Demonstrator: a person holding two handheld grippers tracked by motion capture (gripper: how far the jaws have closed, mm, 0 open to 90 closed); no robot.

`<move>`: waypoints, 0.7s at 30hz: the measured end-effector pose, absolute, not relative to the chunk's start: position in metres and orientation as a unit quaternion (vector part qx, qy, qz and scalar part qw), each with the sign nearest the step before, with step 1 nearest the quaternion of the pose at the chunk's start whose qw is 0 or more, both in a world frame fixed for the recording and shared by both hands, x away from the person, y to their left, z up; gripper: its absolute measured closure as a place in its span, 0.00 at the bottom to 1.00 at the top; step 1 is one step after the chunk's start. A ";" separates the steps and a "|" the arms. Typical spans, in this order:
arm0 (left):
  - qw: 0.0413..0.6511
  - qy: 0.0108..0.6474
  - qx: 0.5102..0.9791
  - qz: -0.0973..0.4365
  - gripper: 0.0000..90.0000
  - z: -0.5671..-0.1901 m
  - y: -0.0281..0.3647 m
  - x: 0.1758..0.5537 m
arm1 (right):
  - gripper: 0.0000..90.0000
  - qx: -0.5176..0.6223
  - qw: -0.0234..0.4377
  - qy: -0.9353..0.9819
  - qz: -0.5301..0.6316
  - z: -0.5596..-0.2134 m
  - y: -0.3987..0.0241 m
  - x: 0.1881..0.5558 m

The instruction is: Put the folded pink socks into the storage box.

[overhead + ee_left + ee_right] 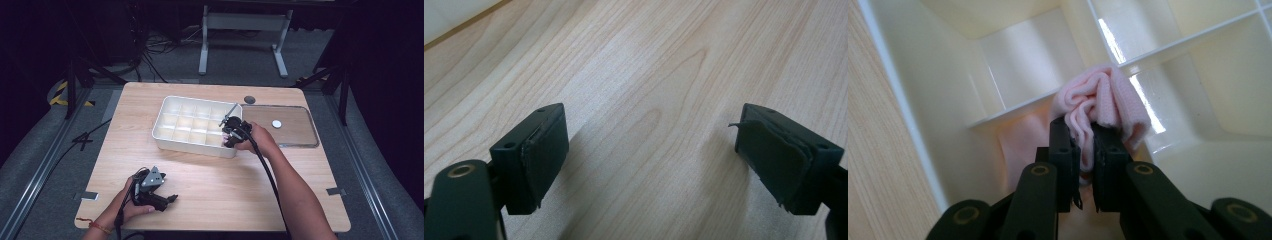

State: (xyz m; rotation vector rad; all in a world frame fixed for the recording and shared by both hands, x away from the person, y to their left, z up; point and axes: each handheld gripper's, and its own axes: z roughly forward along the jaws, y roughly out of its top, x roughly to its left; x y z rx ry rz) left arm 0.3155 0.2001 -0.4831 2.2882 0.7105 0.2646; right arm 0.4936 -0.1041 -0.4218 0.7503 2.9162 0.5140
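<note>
Pink cloth (1100, 107), pinched in our right gripper (1083, 150), hangs inside the tray (165, 137), at its 4 o'clock corner. Next we let go. Left gripper (649, 150) rests wide open.

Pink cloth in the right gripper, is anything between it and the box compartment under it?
Nothing visible. The right gripper pinches the pink cloth inside the white box, over a corner compartment beside the outer wall; only the divider runs close behind it.

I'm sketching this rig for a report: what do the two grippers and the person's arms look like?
Both grippers, left and right, are black with two flat-padded jaws and brass-ringed holes. The left carries a grey three-cornered plate; a black cable trails from the right. Forearms bare; an orange-red band on the left wrist.
</note>
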 end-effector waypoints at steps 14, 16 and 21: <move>0.357 0.276 0.887 0.101 0.16 -0.483 0.200 0.315 | 0.76 0.248 0.054 0.946 0.203 -0.415 -0.112 0.484; 0.358 0.277 0.886 0.101 0.16 -0.483 0.200 0.315 | 0.74 0.248 0.056 0.944 0.209 -0.412 -0.113 0.482; 0.359 0.277 0.885 0.101 0.16 -0.483 0.200 0.315 | 0.74 0.254 0.064 0.934 0.241 -0.401 -0.122 0.478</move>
